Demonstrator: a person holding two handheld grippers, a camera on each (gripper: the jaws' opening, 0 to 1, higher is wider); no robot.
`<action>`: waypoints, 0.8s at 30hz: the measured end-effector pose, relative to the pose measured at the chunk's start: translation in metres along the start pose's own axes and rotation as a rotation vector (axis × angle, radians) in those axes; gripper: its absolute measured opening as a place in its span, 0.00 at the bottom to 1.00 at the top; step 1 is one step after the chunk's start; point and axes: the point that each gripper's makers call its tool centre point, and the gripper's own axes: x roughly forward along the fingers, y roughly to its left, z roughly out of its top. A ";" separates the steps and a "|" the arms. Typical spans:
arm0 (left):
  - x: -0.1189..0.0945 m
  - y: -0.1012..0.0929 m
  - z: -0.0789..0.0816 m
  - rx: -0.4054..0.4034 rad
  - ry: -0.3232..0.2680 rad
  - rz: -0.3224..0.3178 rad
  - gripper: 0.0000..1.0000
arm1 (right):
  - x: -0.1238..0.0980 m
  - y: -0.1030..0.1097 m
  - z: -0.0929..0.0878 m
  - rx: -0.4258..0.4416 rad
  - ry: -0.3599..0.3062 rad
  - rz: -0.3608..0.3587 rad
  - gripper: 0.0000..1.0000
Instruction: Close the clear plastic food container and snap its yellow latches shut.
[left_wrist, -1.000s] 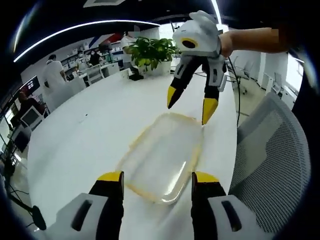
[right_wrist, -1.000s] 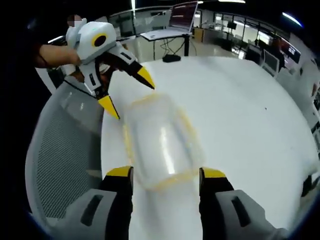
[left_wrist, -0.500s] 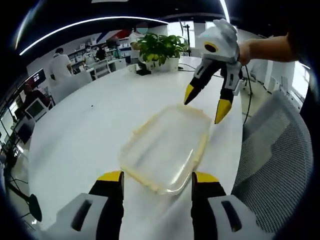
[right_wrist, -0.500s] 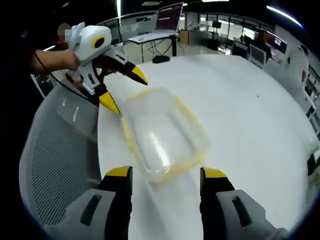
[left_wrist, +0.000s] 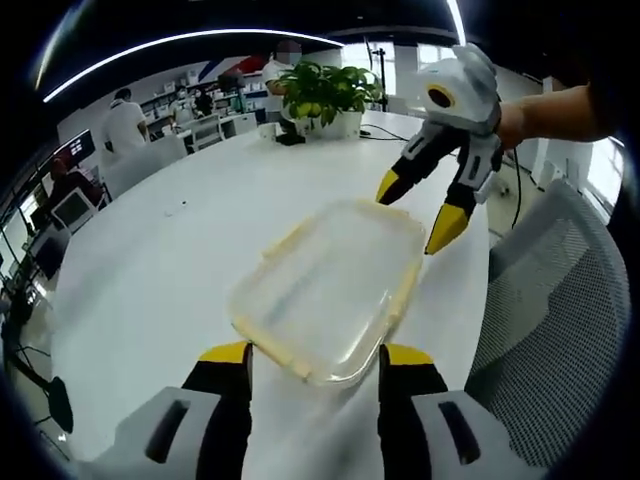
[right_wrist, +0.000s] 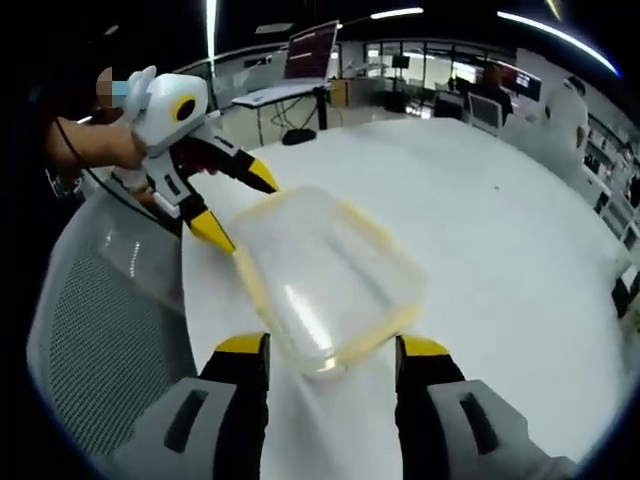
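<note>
Left gripper (left_wrist: 312, 358) spread wide, yellow tips at either side of the near short end of the container (left_wrist: 330, 285), holding nothing; contact with the rim impossible to tell. Right gripper (right_wrist: 328, 352) likewise spread, tips flanking the opposite short end of the same container (right_wrist: 325, 275), nothing pinched. One clear container with a yellow-edged lid, lying flat on the round white table (left_wrist: 170, 270), close to the edge by the grey mesh chair (left_wrist: 545, 300). Two grippers, each seen from the other's camera with a hand behind it: right one (left_wrist: 418, 212) beyond the far end, left one (right_wrist: 232, 205) likewise. Left gripper view alone: one potted plant (left_wrist: 325, 95) across the table and several people at desks behind. Right gripper view alone: an open laptop (right_wrist: 300, 55) on a stand, more screens beyond.
</note>
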 end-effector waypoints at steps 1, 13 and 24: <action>0.000 0.000 0.000 0.001 0.000 -0.002 0.46 | 0.000 0.000 0.000 0.002 -0.001 0.000 0.47; 0.006 0.008 0.003 0.006 0.000 -0.009 0.44 | 0.004 -0.011 0.006 0.042 -0.018 -0.039 0.46; 0.018 0.025 0.012 0.014 0.005 -0.013 0.45 | 0.011 -0.028 0.013 0.048 -0.015 -0.061 0.46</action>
